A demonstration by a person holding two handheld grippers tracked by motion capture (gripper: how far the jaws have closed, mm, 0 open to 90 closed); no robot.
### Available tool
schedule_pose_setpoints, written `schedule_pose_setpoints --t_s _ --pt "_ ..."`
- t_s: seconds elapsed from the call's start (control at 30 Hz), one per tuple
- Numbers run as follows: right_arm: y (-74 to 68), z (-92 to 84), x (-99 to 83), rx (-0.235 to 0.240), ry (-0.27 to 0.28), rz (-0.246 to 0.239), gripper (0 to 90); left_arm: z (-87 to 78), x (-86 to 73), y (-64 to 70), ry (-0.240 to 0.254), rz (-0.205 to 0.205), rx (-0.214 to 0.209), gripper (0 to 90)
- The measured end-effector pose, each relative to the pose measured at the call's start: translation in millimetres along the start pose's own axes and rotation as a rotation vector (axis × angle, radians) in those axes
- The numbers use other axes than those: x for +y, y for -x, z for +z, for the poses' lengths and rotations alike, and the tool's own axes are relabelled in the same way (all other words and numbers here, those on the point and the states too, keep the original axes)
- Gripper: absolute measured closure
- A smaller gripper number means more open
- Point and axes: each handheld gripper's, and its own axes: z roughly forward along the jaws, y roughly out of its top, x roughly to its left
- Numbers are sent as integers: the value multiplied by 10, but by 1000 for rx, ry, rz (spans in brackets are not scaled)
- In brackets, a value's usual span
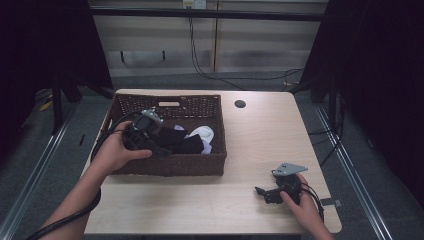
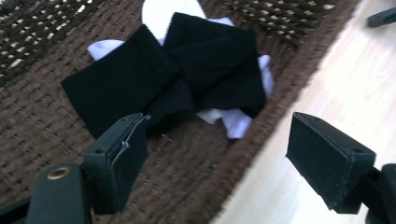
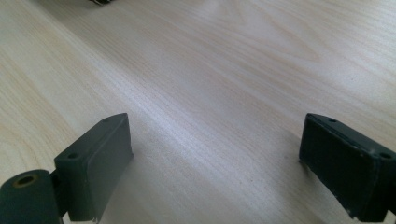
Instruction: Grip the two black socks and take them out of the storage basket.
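Note:
A dark brown wicker basket (image 1: 170,164) stands on the left half of the light wood table (image 1: 255,140). Inside it lie black socks (image 1: 187,145) on top of white socks (image 1: 202,133). My left gripper (image 1: 162,149) hangs over the basket's left part, open, with nothing between its jaws. In the left gripper view the black socks (image 2: 187,70) and white socks (image 2: 229,122) lie ahead of the open left gripper (image 2: 219,149), beside the basket's wall (image 2: 275,107). My right gripper (image 1: 261,191) rests on the table at the front right, open and empty; in the right gripper view the right gripper (image 3: 215,163) spans bare wood.
A round cable hole (image 1: 240,104) sits in the table behind the basket's right side. Bare tabletop (image 1: 260,150) stretches between the basket and my right hand. Dark curtains flank the table, and cables hang down the back wall.

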Motion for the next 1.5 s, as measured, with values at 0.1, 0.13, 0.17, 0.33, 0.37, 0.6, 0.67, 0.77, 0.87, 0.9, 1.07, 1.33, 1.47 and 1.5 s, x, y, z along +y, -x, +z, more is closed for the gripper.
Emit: schedule_pose_setpoints --t_s 0.1,0.13,0.17,0.33,0.37,0.6,0.67,0.77,0.87,0.9,1.07,1.33,1.47,1.5 --pt "1 0 0 0 0 -1 86 36 14 -86 -1 -5 8 203" --pt "1 0 -1 0 0 -1 86 55 24 -130 4 -6 28 203" --pt "1 0 0 0 0 -1 85 64 32 -158 2 -5 33 204" --pt "1 0 0 0 1 -1 86 123 61 -262 -1 -28 60 206" --pt "1 0 -1 0 1 -2 86 139 68 -292 -3 -30 65 206" --pt "-1 0 -1 0 0 -2 86 338 82 -448 -29 -61 79 206" --pt "0 1 -1 2 2 -3 86 403 94 -460 -24 -77 70 206" --pt "-2 2 -2 4 3 -5 86 543 141 -468 -51 -72 58 206" --pt "-2 2 -2 5 4 -5 86 611 167 -463 -95 -45 73 206" --pt "-4 3 -1 4 5 -2 86 642 192 -474 -102 -37 62 206" --pt "-4 3 -1 4 5 -2 86 696 241 -490 -94 -47 38 206" --pt "-5 3 -1 4 5 -1 86 910 214 -554 -129 -72 34 281" --pt "-5 3 -1 4 5 -1 85 1050 179 -548 -198 -58 -10 449" --pt "-5 3 -1 4 5 -1 86 1068 174 -550 -218 -61 -7 482"
